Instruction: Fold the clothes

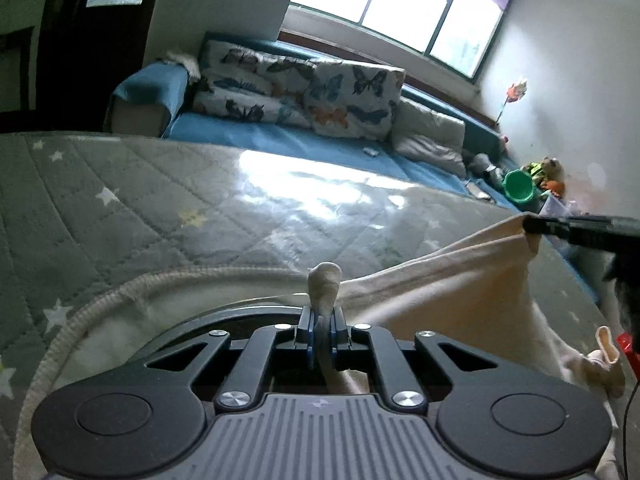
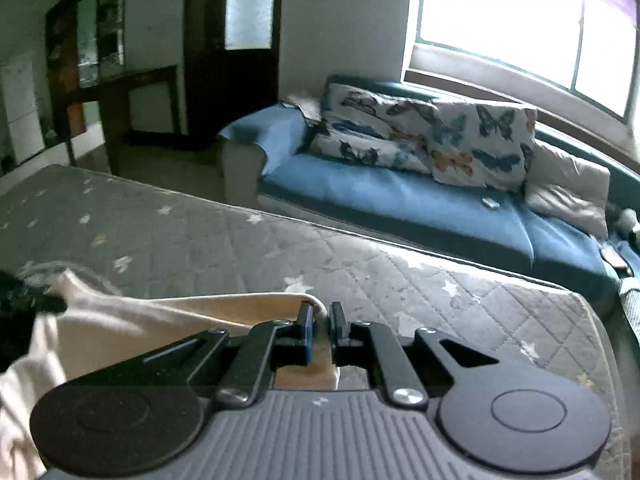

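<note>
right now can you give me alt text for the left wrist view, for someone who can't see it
The left gripper is shut on a bunched fold of a cream garment, while the right gripper pinches another corner at the right edge, the cloth stretched between them over a grey star-patterned quilt. Behind stand a blue sofa with butterfly cushions and a bright window.

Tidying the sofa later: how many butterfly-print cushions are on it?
2: left butterfly cushion leaning by the sofa's armrest end, right butterfly cushion beside it, touching. More may be hidden.

Left gripper and right gripper tilt downward, fingers clamped tight.
</note>
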### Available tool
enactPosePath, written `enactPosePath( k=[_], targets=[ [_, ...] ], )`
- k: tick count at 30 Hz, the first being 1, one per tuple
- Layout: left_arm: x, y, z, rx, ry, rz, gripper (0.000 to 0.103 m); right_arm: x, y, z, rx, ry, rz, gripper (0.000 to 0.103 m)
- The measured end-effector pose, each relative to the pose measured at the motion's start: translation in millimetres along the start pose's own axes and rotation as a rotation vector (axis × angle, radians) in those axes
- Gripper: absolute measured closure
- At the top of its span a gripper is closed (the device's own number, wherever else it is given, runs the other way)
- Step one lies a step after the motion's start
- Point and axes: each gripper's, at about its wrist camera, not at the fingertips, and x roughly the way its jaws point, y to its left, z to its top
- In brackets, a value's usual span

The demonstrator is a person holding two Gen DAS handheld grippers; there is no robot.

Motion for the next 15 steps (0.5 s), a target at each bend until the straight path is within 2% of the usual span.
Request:
enactPosePath(
  k=[4, 7, 10, 13, 15],
  targets=[
    [9.9, 2.1, 0.4, -0.011, 0.017, 0.018, 0.092, 28.8, -4.5, 4.3, 0.019, 0.052, -0.018, 0.094],
    [10.4, 6.4, 1.1, -0.025, 0.017, 0.033, 0.091, 30.3, -10.4, 3.4, 0.034, 0.062, -0.026, 0.092],
    [0.6, 6.9, 2.8, -0.026, 0.002, 0.029, 0.084, 15.7, -19.1, 3.1, 0.036, 0.072, -0.024, 0.092],
    [-10.1, 6.6, 4.3, -0.026, -0.015, 0.023, 0.083, -8.2, -22.7, -2.2, 0.007, 0.082, -0.015, 0.09],
    [-27.3, -5.2, 0.1, 0.017, -0.044, -0.006, 0.081, -29.9, -21.3, -10.9, -0.007, 0.081, 0.002, 0.086]
  ],
)
